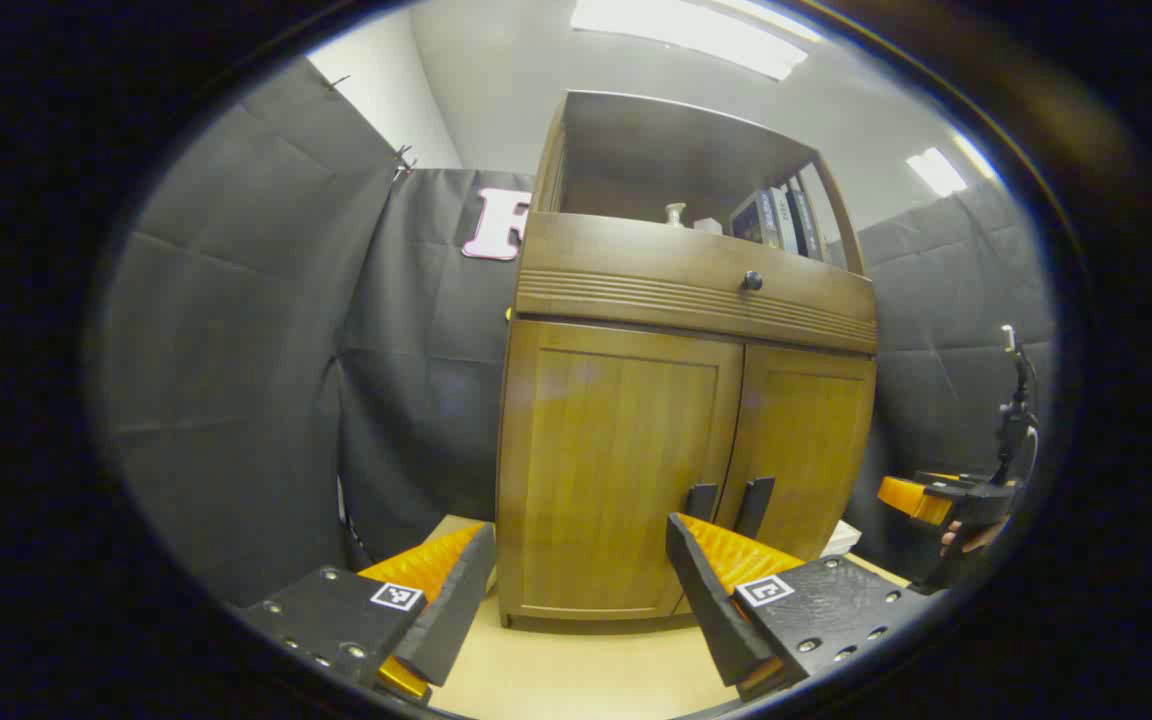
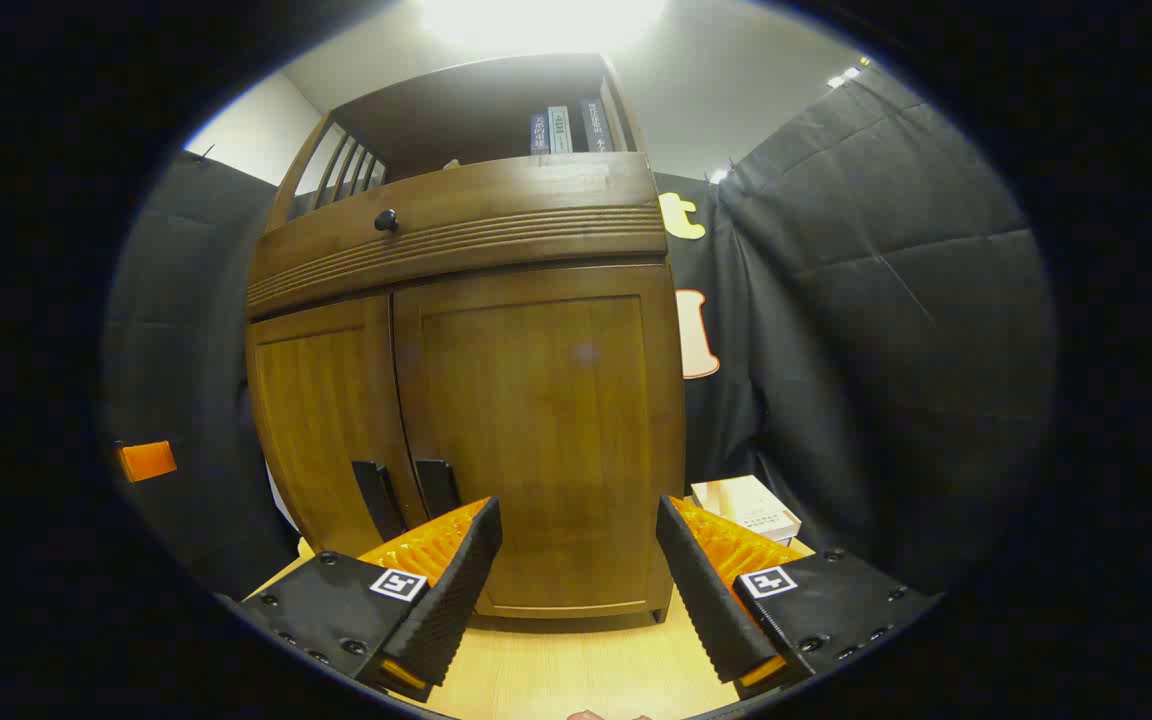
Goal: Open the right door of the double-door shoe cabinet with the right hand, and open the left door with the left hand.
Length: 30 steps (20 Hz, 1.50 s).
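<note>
On a pale wooden tabletop (image 2: 576,660) stands one brown wooden double-door shoe cabinet (image 1: 681,300), both doors closed. Left door (image 1: 616,470): flat panel, dark upright handle (image 1: 701,500) near the centre seam. Right door (image 2: 546,420): flat panel, dark upright handle (image 2: 436,487) at the seam, beside its twin. Above the doors, a ribbed drawer front with a small round dark knob (image 1: 752,281); above that, an open shelf holding upright books (image 2: 566,128) and a small pale vase (image 1: 675,213). Left gripper (image 1: 581,560): jaws spread wide, holding nothing, set short of the left door, apart from it. Right gripper (image 2: 576,540): jaws spread wide, holding nothing, facing the right door, not touching it. In the left gripper view the right gripper shows far right, with the hand (image 1: 966,537) that holds it. One pale boxed item (image 2: 746,508) lies on the table just right of the cabinet.
</note>
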Available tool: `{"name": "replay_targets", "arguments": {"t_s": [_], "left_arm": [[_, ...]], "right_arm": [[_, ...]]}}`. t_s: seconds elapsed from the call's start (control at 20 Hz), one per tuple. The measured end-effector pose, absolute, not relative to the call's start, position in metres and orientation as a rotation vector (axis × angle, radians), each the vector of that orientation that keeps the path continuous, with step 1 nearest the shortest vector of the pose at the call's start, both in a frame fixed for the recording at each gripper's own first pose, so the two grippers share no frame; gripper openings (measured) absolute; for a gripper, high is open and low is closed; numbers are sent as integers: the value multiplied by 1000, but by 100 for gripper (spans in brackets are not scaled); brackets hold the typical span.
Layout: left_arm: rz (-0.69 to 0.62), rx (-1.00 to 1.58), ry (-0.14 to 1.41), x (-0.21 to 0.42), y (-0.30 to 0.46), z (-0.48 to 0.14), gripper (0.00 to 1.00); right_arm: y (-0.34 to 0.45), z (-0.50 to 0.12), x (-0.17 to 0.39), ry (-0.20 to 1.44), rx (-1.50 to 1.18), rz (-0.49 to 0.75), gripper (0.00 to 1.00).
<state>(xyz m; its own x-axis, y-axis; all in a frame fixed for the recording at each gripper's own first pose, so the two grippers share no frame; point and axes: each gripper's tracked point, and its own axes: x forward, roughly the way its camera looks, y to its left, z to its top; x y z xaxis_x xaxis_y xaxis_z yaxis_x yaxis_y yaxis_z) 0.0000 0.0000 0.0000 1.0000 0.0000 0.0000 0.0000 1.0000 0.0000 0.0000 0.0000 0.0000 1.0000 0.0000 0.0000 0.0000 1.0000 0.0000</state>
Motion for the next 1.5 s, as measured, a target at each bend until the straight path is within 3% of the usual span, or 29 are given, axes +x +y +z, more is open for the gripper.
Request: {"name": "replay_targets", "arguments": {"t_s": [0.2, 0.25, 0.3, 0.45, 0.5, 1.05, 1.1, 1.2, 1.25, 1.3, 1.45, 1.5], "left_arm": [[-1, 9, -8, 13, -12, -6, 100], [-8, -4, -4, 19, -15, -8, 100], [-13, -13, 2, 24, -17, -11, 100], [-11, -9, -6, 35, -23, -12, 100], [-7, -6, -15, 37, -24, -11, 100], [37, -36, 4, 26, -34, -43, 100], [36, -36, 9, 27, -35, -45, 100], [46, -36, 27, 30, -32, -51, 100], [54, -38, 29, 31, -30, -51, 100], [62, -42, 27, 30, -28, -51, 100], [86, -50, 36, 24, -24, -57, 100], [111, -27, 41, 21, -22, -59, 100]], "right_arm": [[16, -9, 9, 5, -20, 63, 98], [20, -14, 10, 19, -21, 85, 93], [25, -20, 11, 34, -27, 103, 98], [26, -17, 18, 19, -73, 124, 93], [25, -17, 21, 8, -76, 126, 98], [24, -33, 36, 45, -33, 164, 98], [28, -35, 35, 49, -30, 174, 93], [32, -35, 36, 56, -37, 185, 98], [33, -31, 37, 50, -41, 187, 92], [36, -27, 39, 40, -42, 190, 98], [51, -25, 52, 35, -34, 209, 98], [57, -25, 57, 40, -25, 215, 92]]}}
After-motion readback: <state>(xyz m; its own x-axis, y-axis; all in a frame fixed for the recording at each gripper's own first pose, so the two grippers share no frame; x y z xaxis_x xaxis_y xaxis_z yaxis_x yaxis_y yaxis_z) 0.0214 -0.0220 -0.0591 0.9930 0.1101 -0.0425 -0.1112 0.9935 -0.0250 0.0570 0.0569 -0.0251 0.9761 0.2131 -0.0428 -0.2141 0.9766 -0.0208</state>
